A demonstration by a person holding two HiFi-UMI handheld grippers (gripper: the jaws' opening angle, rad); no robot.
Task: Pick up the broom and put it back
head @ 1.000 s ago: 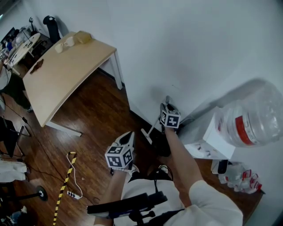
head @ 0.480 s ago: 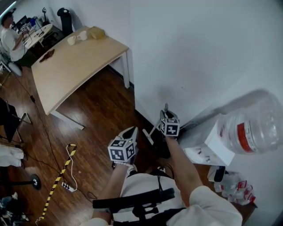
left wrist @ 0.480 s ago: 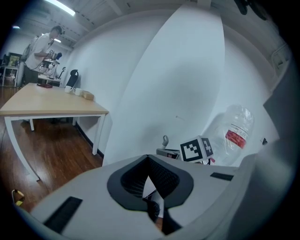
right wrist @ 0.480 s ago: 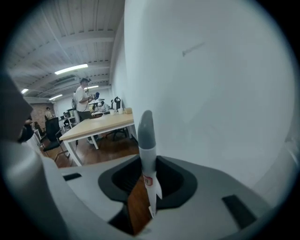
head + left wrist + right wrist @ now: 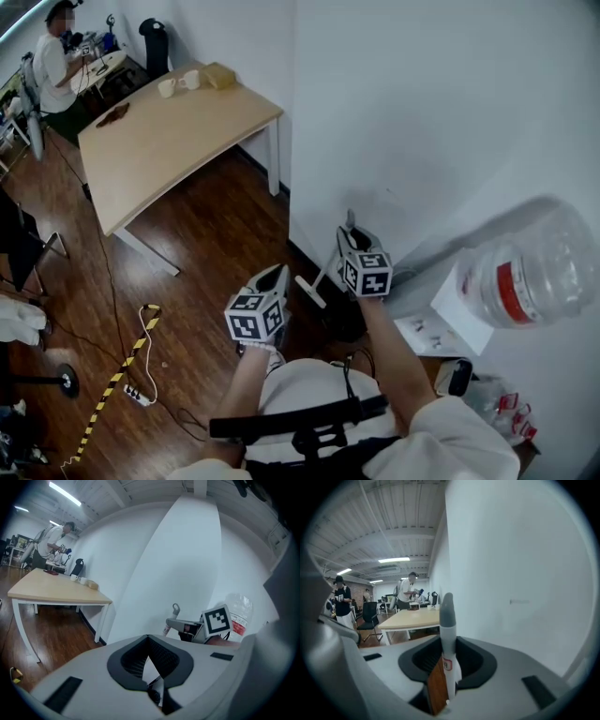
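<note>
We pinch the white, grey-tipped broom (image 5: pixel 445 616) in our right claw (image 5: pixel 446 651), its handle close beside the white wall (image 5: pixel 520 573), its head down near the brown wooden floor (image 5: pixel 216 225). Our left claw (image 5: pixel 148 640) is pressed together, empty.

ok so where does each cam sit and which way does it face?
Head view: on the person's head, looking steeply down at floor and wall; shows both arms, left gripper, and right gripper holding the broom.
Left gripper view: on left gripper, faces the wall; shows its own shut, empty jaws plus right gripper.
Right gripper view: on right gripper, looks along the wall; jaws shut on broom.
Shared: all three see the table.
</note>
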